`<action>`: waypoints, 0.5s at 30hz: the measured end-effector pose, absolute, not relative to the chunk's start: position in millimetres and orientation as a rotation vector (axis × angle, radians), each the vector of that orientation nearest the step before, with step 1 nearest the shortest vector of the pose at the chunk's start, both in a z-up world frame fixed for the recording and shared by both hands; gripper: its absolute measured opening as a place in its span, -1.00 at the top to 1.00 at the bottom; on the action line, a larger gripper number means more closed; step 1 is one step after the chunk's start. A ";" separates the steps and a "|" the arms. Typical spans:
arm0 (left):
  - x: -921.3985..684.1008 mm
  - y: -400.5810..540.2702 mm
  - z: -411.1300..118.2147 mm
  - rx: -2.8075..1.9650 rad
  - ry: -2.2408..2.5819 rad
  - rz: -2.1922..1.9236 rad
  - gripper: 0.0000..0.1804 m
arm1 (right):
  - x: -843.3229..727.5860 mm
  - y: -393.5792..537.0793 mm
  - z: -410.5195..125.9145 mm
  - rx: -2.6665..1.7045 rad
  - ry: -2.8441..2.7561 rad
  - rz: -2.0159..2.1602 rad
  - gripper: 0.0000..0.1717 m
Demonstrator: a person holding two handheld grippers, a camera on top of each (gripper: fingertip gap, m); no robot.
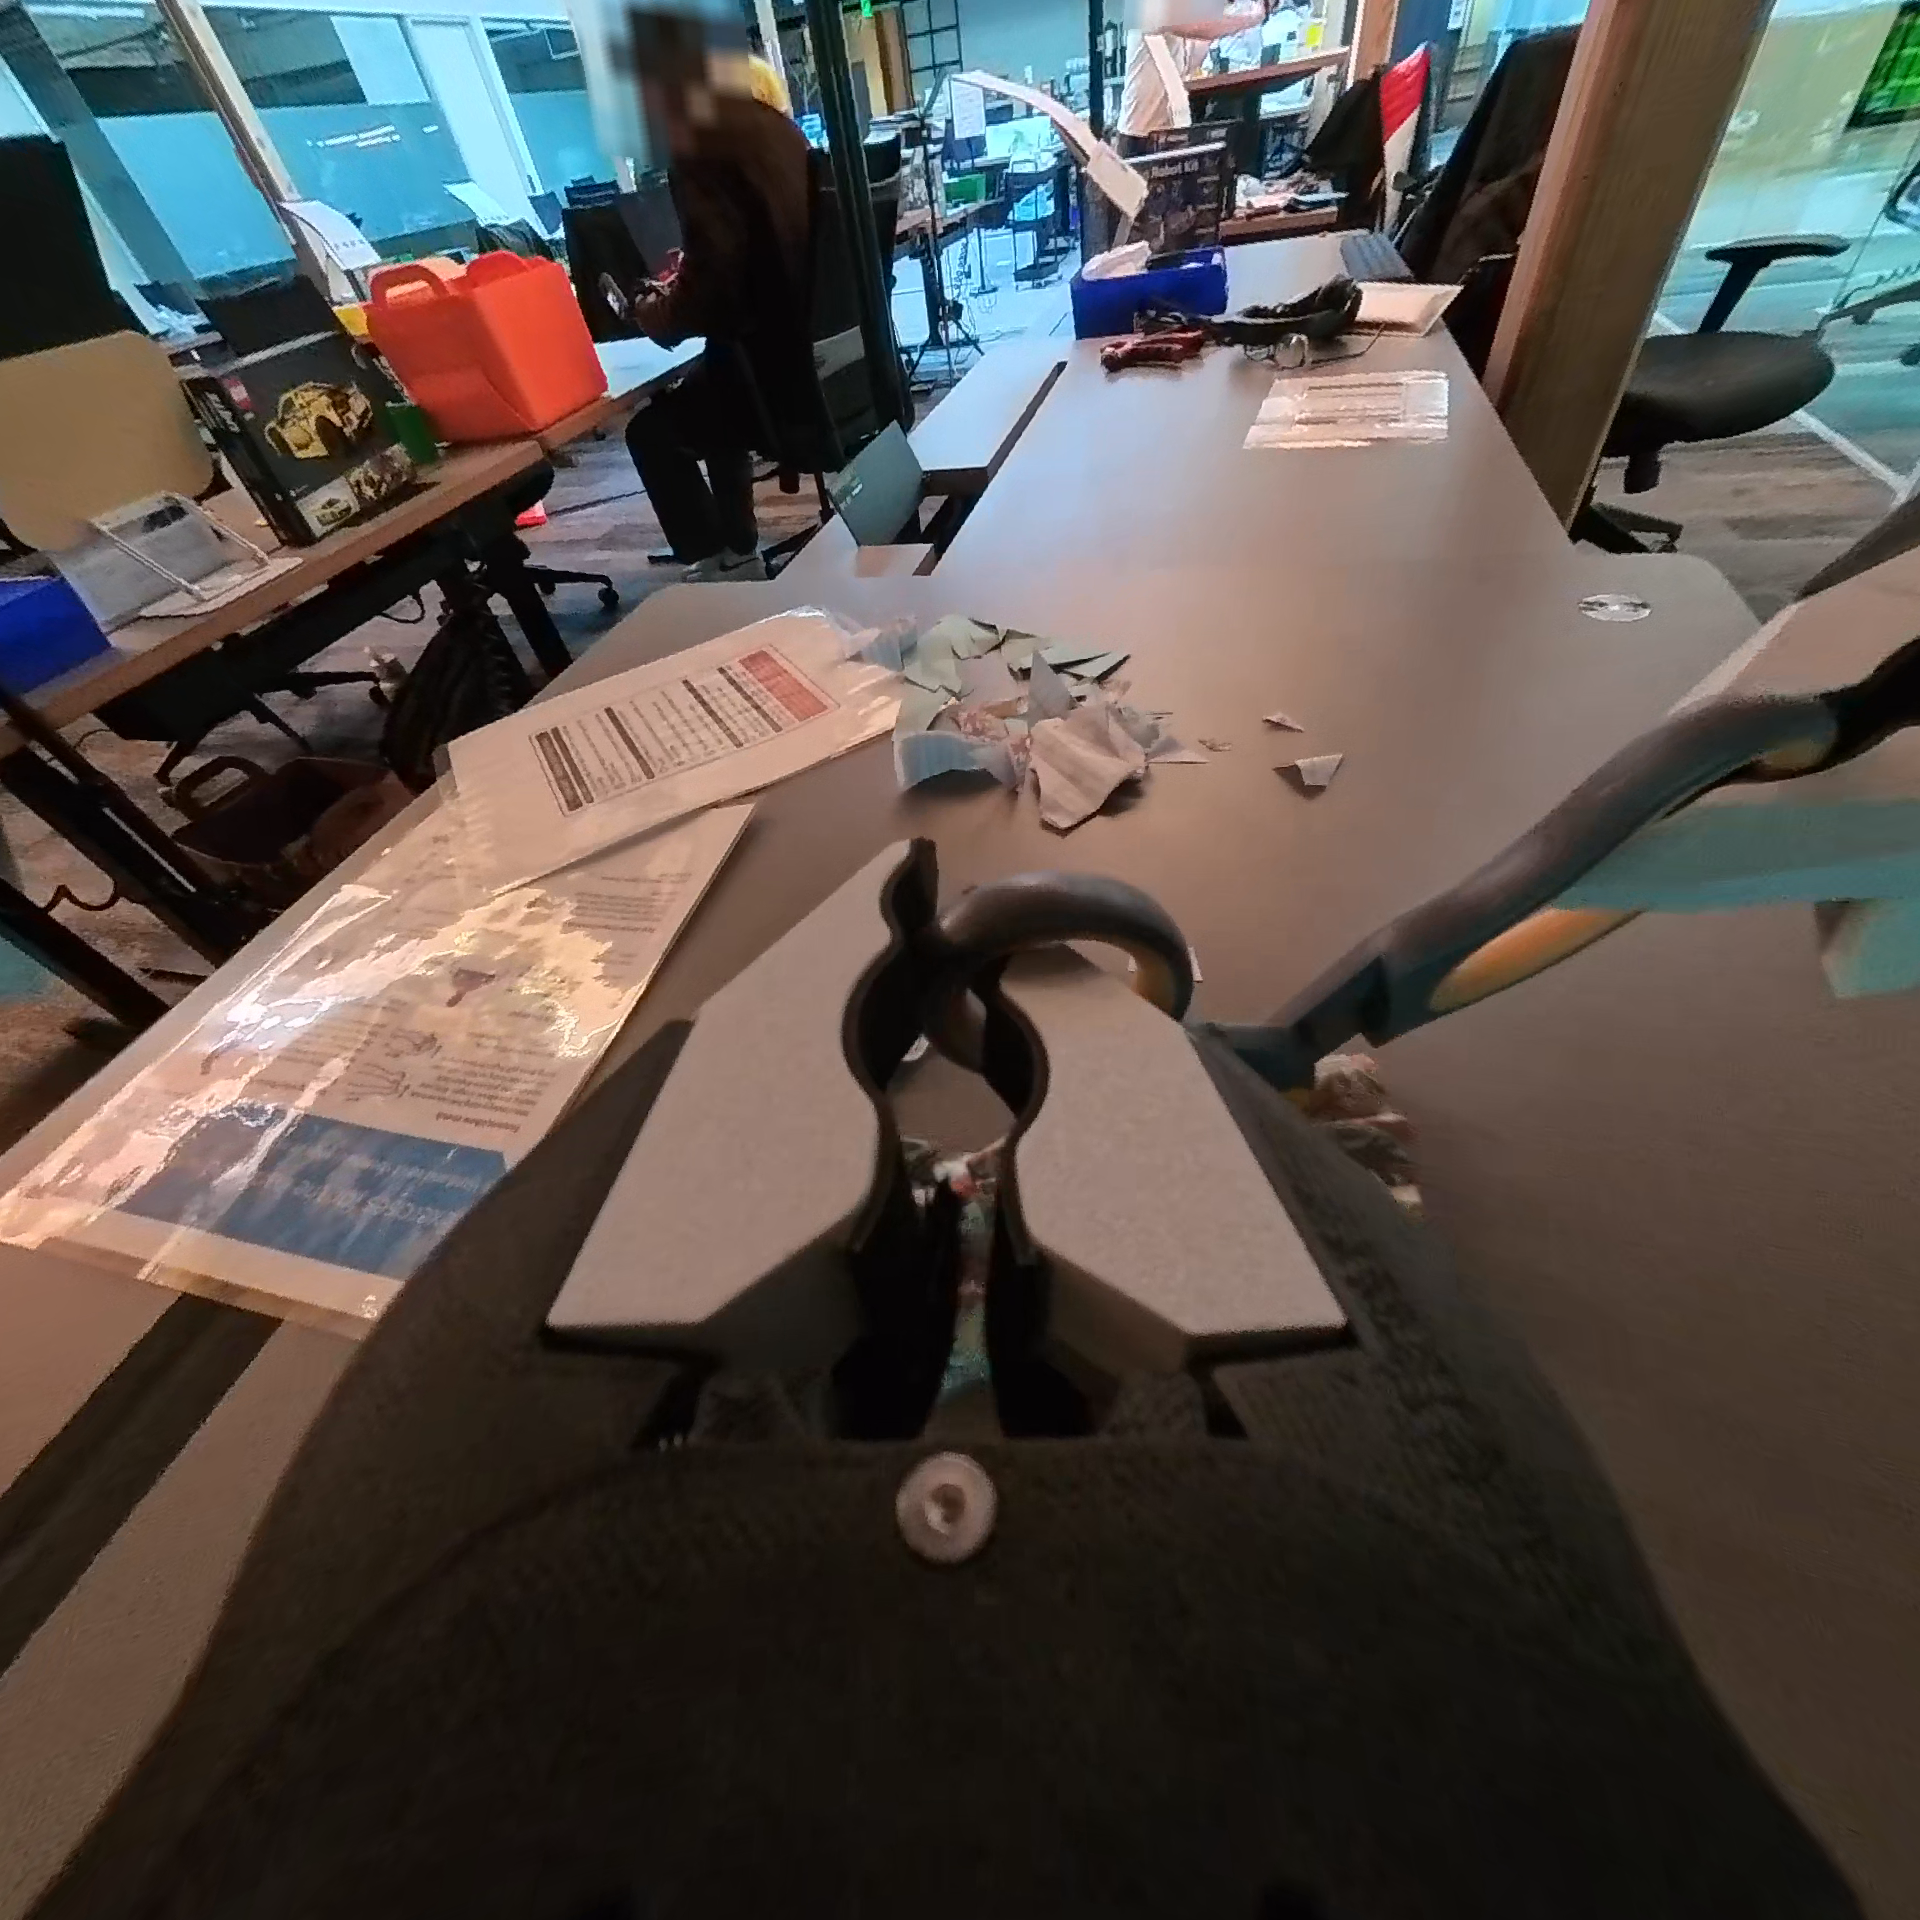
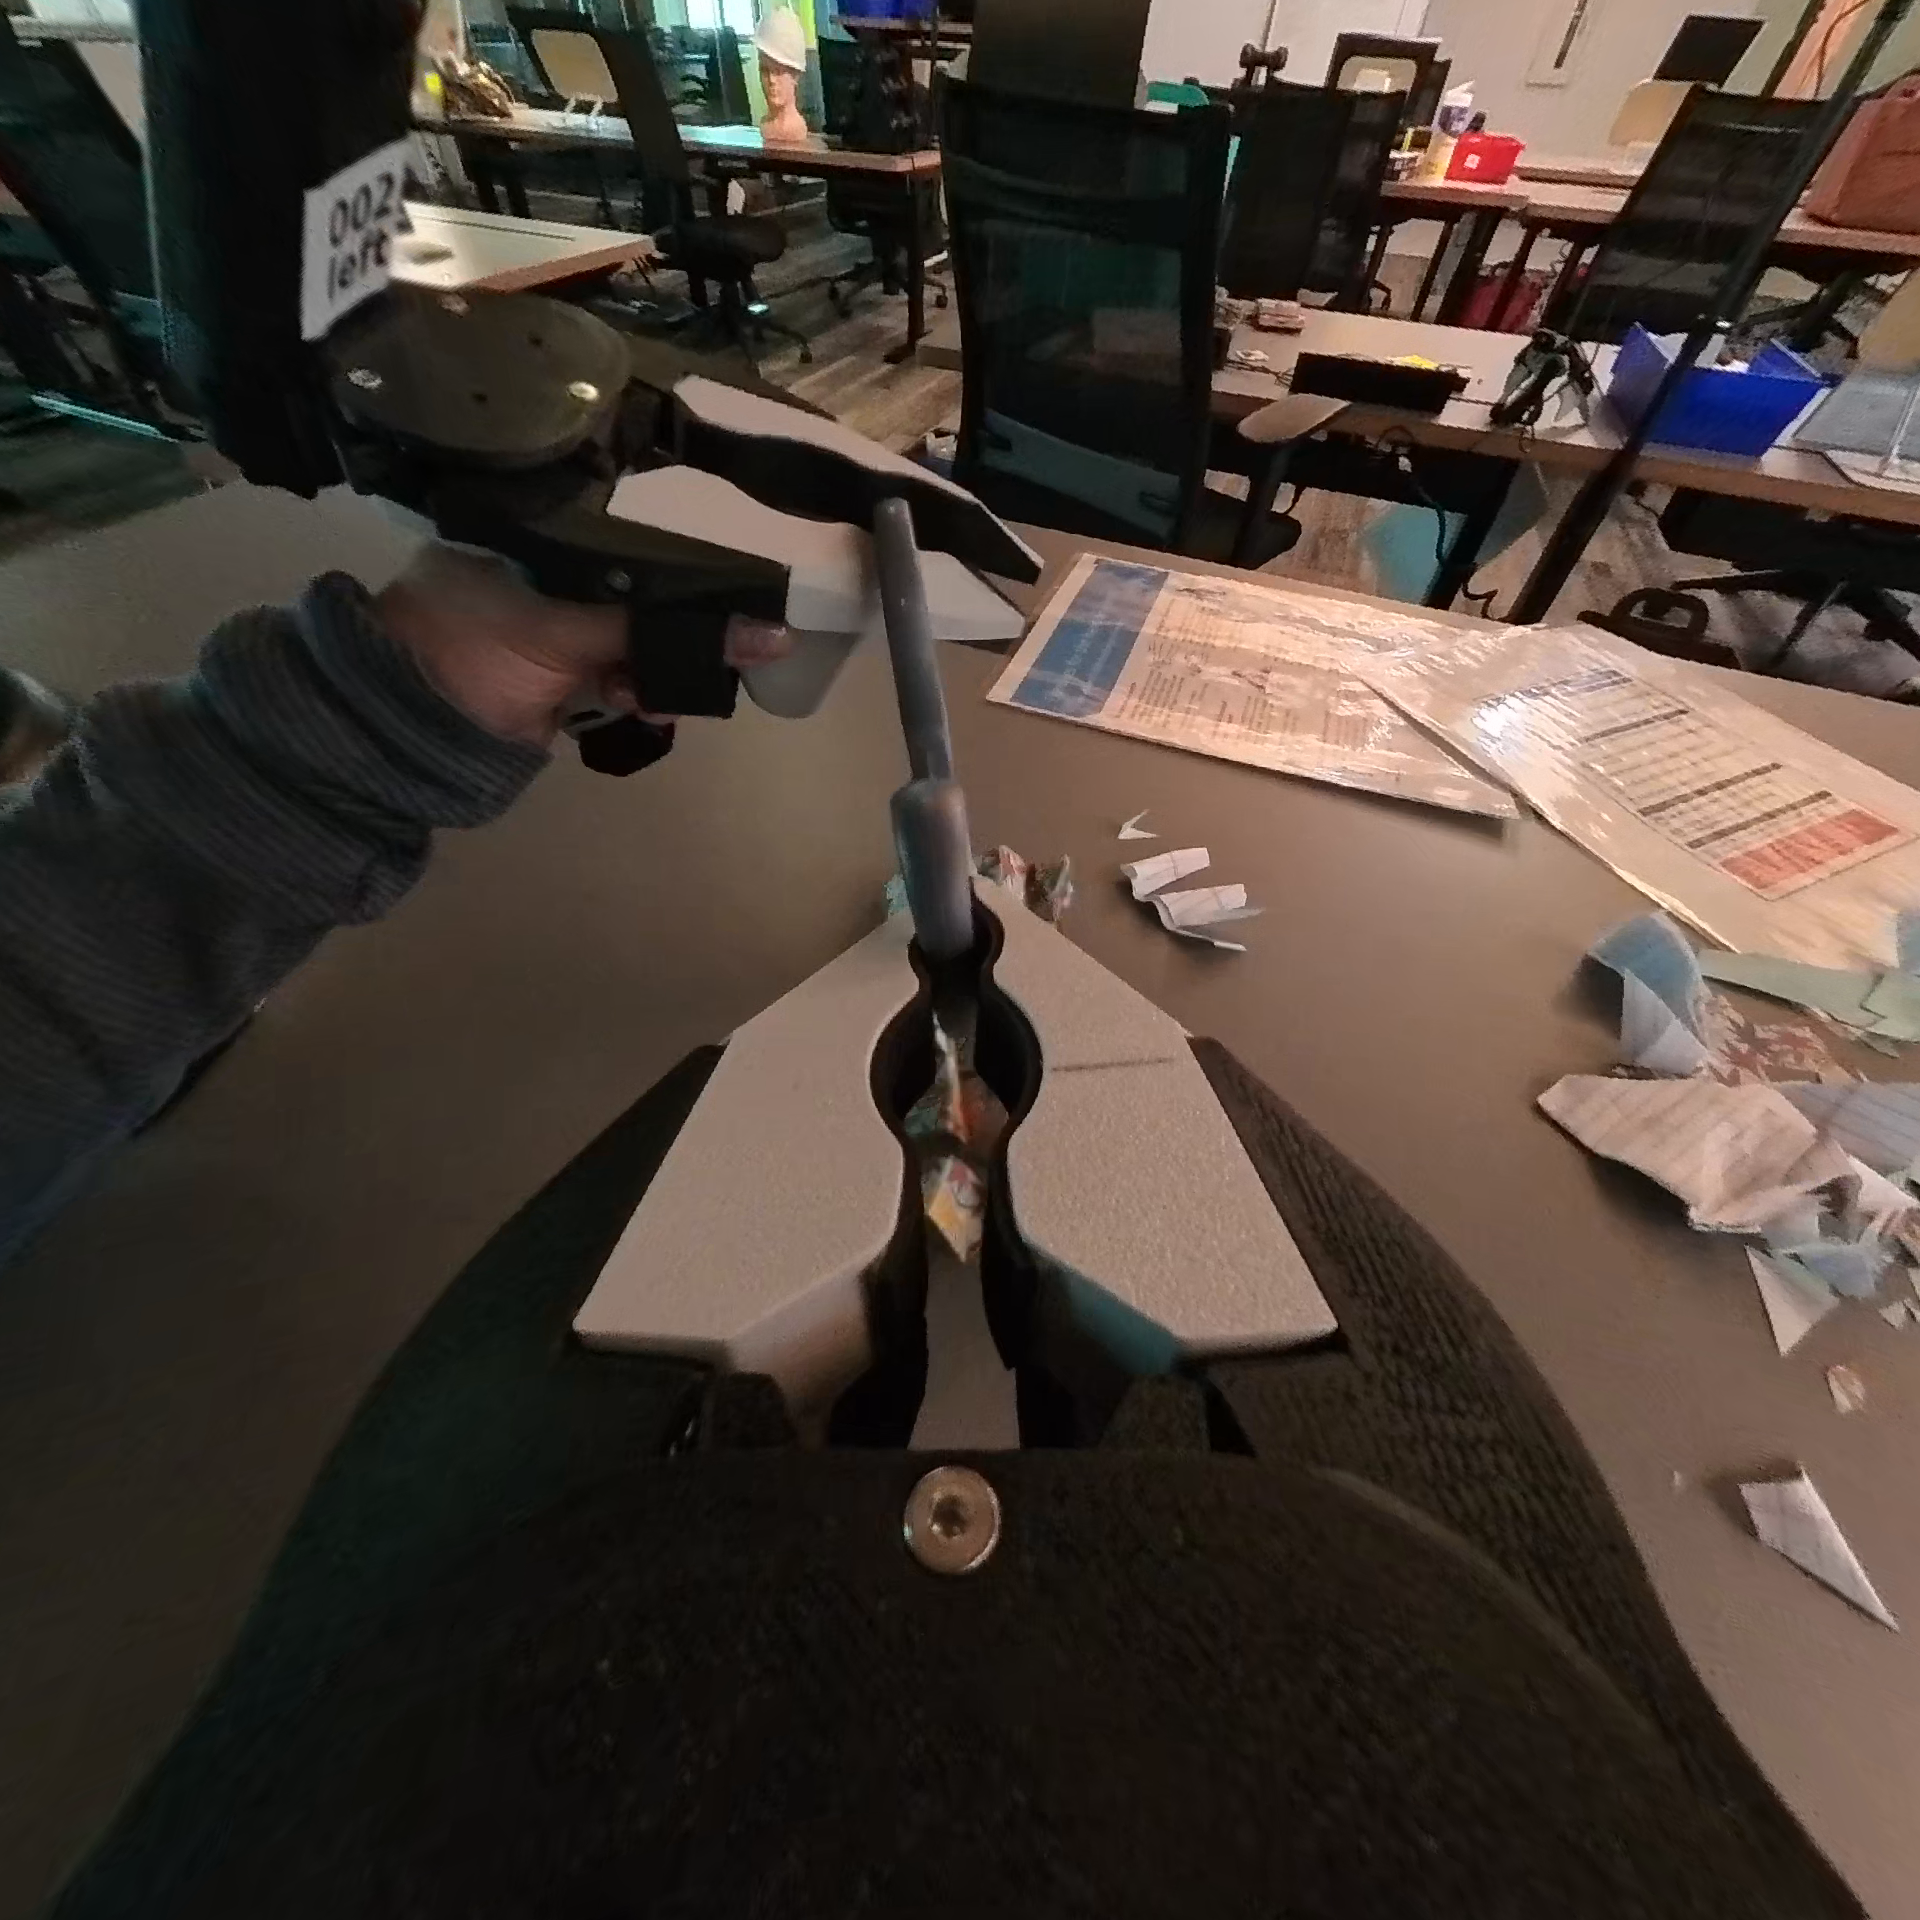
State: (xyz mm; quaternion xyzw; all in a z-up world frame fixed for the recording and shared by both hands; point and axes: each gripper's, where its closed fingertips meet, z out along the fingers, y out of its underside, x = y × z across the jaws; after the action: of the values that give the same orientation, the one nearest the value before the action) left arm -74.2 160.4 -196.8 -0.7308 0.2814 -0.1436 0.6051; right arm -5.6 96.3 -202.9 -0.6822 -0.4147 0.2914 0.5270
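Observation:
A pair of grey scissors [image 1: 1507, 894] with yellow-lined handles hangs between my two grippers above the brown table [image 1: 1351, 540]. My left gripper [image 1: 914, 883] is shut on one handle loop [image 1: 1081, 909]. It shows in the right wrist view [image 2: 935, 561] at upper left, in a person's hand, pinching the thin grey handle [image 2: 920, 675]. My right gripper [image 2: 951, 925] is shut on the thicker grey handle [image 2: 935, 862] at its fingertips. A patterned paper piece [image 2: 961, 1143] shows in the slot behind the right fingertips. I cannot tell whether it is gripped. It also shows under the scissors [image 1: 1351, 1122].
A pile of cut paper scraps [image 1: 1018, 717] lies mid-table and shows at the right in the right wrist view [image 2: 1766, 1143]. Two laminated sheets [image 1: 416, 1018] lie at the table's edge. Chairs [image 2: 1081, 291], other desks and a seated person [image 1: 727, 312] stand beyond.

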 end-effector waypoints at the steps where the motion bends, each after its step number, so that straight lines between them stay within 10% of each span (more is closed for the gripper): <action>1: -74.5 160.1 -197.2 -1.698 0.652 -0.332 0.97 | -6.2 96.6 -202.5 -1.631 -0.992 0.697 1.00; 15: -65.1 148.0 -191.4 -1.765 0.691 -0.364 0.96 | -11.2 97.2 -195.5 -1.618 -1.003 0.683 1.00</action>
State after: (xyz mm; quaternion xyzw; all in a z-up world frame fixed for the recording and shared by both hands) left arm -65.1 148.0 -191.4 -0.7518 0.2945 -0.1548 0.5693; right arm -11.2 97.2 -195.5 -0.6780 -0.4202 0.2860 0.5310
